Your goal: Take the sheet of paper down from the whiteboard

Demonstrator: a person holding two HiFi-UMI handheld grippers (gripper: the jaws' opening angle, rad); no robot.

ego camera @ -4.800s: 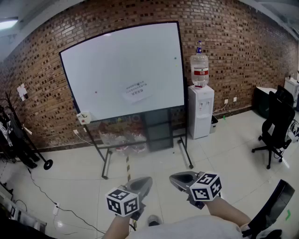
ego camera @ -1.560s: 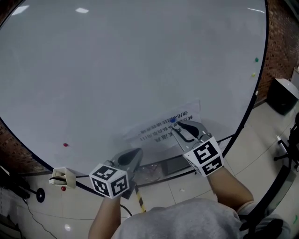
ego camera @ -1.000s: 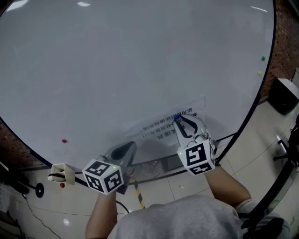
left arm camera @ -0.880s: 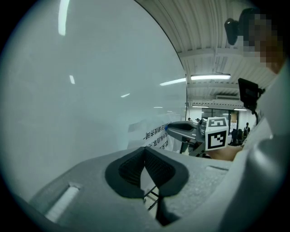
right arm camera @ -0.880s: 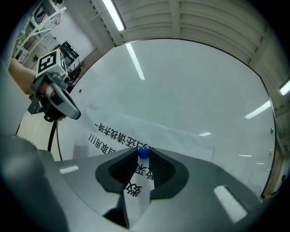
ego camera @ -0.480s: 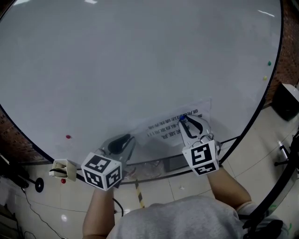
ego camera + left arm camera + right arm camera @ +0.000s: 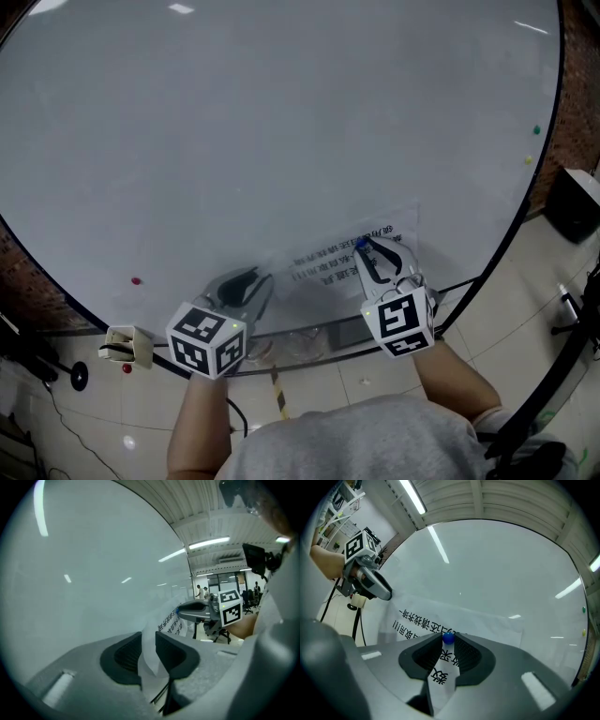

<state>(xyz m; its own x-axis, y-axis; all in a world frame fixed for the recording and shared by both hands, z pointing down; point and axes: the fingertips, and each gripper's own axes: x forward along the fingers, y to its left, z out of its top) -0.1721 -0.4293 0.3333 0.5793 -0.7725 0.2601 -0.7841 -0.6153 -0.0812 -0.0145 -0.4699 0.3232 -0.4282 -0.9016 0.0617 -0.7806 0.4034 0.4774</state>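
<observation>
To my right a red-brown brick wall (image 7: 583,66) runs down to a pale, glossy tiled floor (image 7: 525,323), and more of the same brick shows low on my left. A black boxy unit (image 7: 574,199) stands near the wall on the right. On the floor to my left I see the round black foot of a stand (image 7: 79,378), and a yellow-and-black striped strip (image 7: 277,389) lies just ahead of me. Overhead is a pale ribbed ceiling (image 7: 511,498) with long strip lights (image 7: 412,496). Far off, a few people (image 7: 202,591) stand at the brightly lit end of the room.
</observation>
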